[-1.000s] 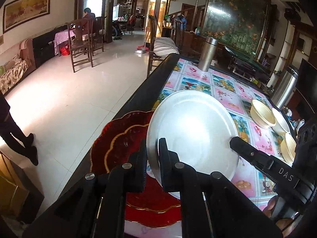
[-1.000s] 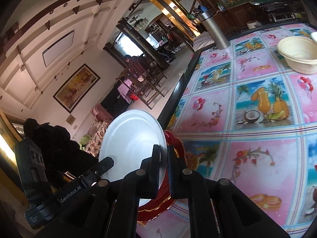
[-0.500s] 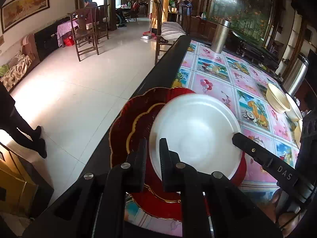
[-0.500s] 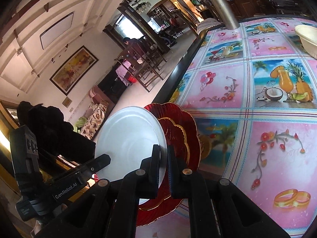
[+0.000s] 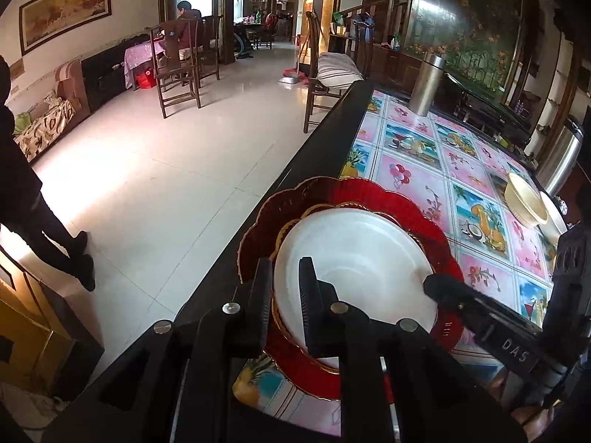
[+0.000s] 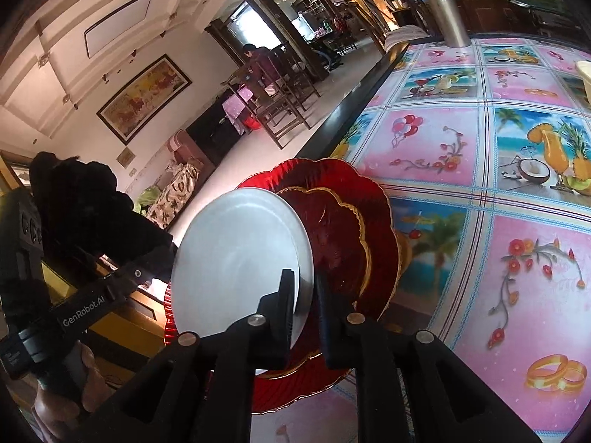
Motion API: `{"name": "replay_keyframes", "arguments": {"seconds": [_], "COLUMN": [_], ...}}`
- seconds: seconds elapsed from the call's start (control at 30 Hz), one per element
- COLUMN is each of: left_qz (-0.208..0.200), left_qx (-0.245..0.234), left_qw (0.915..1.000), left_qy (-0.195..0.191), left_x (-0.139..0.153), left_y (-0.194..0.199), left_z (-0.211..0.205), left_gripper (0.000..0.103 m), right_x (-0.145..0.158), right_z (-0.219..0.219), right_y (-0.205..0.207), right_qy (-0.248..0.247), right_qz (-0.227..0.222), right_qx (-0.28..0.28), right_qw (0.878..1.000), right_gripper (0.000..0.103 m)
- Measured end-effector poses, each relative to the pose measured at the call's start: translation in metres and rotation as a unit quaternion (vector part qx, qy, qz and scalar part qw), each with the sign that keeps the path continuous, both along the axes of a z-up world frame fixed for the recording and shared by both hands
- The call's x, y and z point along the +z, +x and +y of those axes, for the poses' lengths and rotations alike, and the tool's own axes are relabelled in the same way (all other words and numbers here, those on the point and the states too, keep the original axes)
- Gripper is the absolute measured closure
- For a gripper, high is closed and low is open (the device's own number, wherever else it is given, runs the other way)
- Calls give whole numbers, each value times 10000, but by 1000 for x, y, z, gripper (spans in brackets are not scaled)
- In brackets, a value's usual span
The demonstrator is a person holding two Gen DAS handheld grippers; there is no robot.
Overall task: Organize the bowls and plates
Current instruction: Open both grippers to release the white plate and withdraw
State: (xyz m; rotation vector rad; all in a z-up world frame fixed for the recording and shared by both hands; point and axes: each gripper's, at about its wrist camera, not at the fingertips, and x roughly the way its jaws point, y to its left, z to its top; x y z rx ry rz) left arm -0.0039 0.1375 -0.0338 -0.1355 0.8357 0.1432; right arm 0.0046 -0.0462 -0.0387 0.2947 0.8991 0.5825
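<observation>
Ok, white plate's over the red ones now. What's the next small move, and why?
Probably finish letting go: open both tongs wider, then draw back. The white plate sits on the red plates, its rim between the right tongs, which have just been opening, and the left tongs.

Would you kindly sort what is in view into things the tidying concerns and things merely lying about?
Job: round white plate; scalloped red plate with gold rim; cream plastic bowls.

Lying about: tall steel flask; wooden chair; patterned pink tablecloth.

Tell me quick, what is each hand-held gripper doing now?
Left hand-held gripper: closed on the white plate.
Right hand-held gripper: jaws just opening, plate rim between them.
</observation>
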Motion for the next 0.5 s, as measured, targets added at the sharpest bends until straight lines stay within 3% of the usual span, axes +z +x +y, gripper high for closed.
{"name": "replay_keyframes", "arguments": {"seconds": [0.07,0.13,0.23,0.5], "left_qz": [-25,-54,-115,-59], "left_qx": [1,-12,-42,-435], "left_qw": [10000,10000,9999,9989], "left_qy": [13,12,44,182], "left_x": [2,5,10,8], "left_y": [-2,-3,-5,-9], "left_z": [-2,-4,-10,-46], "left_gripper": [88,88,88,88], "right_x": [6,12,16,19], "right_z": [-13,-29,-45,-61], "right_y": [-1,-1,-2,-6], "right_qy": [135,322,399,609], "right_qz": [-131,-270,-350,-378], "right_qx": [-255,-480,-845,-1038], "right_qw": [9995,9980,9950,9920], "right_gripper": [59,54,38,38]}}
